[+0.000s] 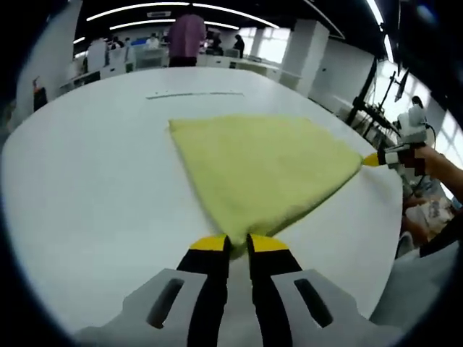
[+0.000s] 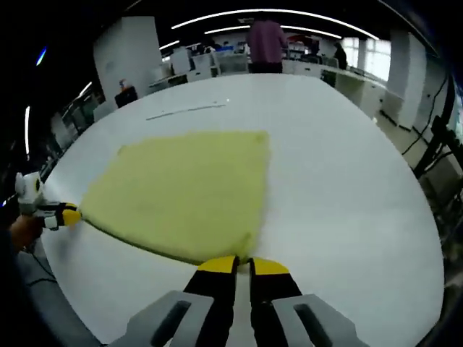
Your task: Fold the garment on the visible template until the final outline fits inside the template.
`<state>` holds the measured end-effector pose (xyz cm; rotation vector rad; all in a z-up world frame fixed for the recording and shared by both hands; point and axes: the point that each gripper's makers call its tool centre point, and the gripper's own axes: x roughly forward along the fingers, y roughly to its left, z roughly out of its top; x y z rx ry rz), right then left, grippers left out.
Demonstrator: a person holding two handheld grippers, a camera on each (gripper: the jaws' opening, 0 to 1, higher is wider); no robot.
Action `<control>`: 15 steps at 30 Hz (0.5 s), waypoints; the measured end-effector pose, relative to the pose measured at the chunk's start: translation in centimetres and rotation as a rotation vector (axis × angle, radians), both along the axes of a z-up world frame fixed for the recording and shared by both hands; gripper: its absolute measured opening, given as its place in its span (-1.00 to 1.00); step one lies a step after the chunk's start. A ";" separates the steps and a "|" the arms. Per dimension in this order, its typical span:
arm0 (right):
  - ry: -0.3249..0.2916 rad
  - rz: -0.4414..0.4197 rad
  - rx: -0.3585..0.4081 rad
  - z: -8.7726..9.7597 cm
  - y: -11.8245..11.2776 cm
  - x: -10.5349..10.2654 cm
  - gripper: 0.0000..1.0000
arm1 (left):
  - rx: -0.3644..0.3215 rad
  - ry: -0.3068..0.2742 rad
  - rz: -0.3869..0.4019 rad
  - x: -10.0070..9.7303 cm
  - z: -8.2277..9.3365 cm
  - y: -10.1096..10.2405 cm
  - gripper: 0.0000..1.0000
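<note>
A yellow cloth lies spread flat on the white round table, folded into a rough triangle. My left gripper is shut on its near corner, the yellow-tipped jaws pinching the fabric. At the right, my right gripper holds the cloth's far right corner. In the right gripper view the same cloth spreads ahead, and my right gripper is shut on its near corner. My left gripper grips the left corner there. A thin faint line marks the table beyond the cloth, also seen as a faint line.
The table edge curves close on the right. A person's hand and sleeve sit at the table's right side. A person in a pink top stands beyond the table among desks.
</note>
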<state>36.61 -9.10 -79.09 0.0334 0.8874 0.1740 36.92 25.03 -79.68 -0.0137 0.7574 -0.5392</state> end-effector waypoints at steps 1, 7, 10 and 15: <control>0.006 0.011 -0.014 -0.1 -0.1 -0.1 -1.00 | 0.004 -0.003 -0.002 0.0 0.0 0.0 -0.89; 0.014 0.114 -0.080 -0.1 -0.2 -0.2 -1.00 | 0.000 -0.003 -0.001 0.0 0.1 0.0 -0.92; 0.009 0.163 -0.116 0.2 -0.5 -0.1 -1.00 | 0.003 -0.004 -0.001 0.0 0.1 0.0 -0.94; -0.009 0.211 -0.120 0.8 -0.6 0.1 -1.00 | 0.007 -0.003 -0.005 0.0 0.1 0.1 -0.96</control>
